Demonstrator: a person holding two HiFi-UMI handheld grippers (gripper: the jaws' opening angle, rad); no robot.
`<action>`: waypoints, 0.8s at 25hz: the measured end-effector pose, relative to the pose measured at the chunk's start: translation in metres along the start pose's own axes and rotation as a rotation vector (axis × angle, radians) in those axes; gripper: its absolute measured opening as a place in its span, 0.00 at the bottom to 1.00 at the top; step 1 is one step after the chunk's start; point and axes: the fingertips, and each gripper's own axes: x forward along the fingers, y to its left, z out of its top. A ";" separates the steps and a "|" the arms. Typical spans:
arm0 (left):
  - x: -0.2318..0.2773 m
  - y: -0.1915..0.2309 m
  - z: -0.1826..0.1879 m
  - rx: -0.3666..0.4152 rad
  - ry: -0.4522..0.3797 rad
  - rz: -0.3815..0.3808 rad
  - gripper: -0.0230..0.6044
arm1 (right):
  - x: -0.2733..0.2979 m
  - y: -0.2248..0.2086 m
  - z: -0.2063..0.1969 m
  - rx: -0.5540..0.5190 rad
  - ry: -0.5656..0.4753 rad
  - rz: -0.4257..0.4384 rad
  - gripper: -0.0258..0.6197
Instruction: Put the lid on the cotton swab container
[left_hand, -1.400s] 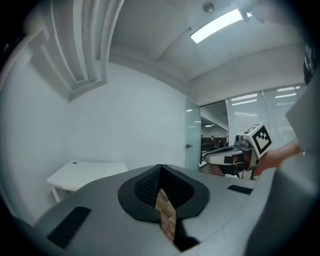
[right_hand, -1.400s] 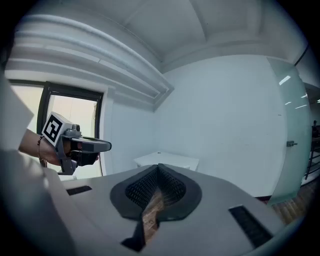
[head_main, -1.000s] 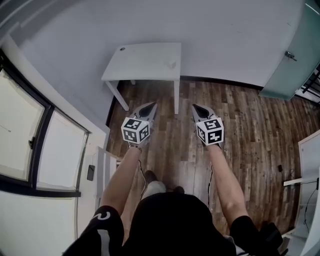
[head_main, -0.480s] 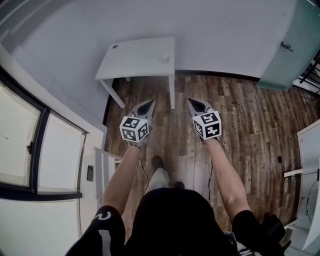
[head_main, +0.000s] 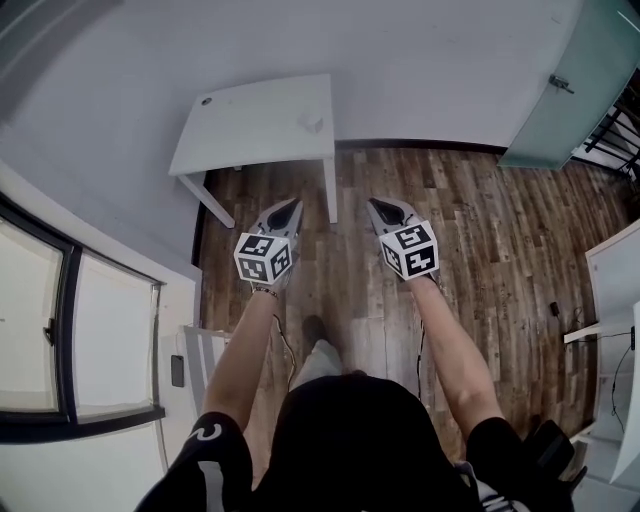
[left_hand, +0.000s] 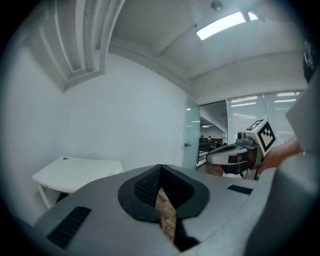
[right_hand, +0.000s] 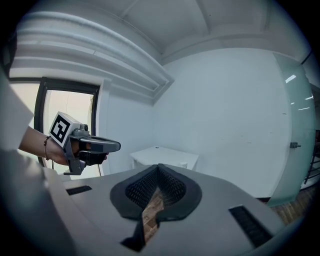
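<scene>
shift: table (head_main: 250, 125) sits further left in head view than a second ago.
left gripper (head_main: 284, 212): jaws together, empty.
right gripper (head_main: 383, 209): jaws together, empty.
container (head_main: 313, 124): on table's right end, ahead, well apart; left gripper looks slightly nearer.
lid: not made out.

Both arms reach forward side by side, held apart at about the same height. The left forearm (head_main: 243, 345) and right forearm (head_main: 442, 340) are bare, and each hand grips its tool just behind the marker cube. The left gripper (head_main: 288, 206) (left_hand: 160, 169) points far and slightly right, jaws pressed together, nothing between them. The right gripper (head_main: 378, 207) (right_hand: 159, 167) points far and slightly left, likewise closed and empty.
</scene>
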 end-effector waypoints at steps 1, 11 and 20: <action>0.007 0.007 0.000 -0.003 0.001 -0.006 0.08 | 0.008 -0.003 0.001 0.000 0.004 -0.002 0.06; 0.065 0.091 0.012 -0.015 0.021 -0.052 0.08 | 0.099 -0.027 0.021 0.013 0.028 -0.037 0.06; 0.093 0.162 0.012 -0.023 0.041 -0.090 0.08 | 0.173 -0.031 0.026 0.037 0.046 -0.062 0.06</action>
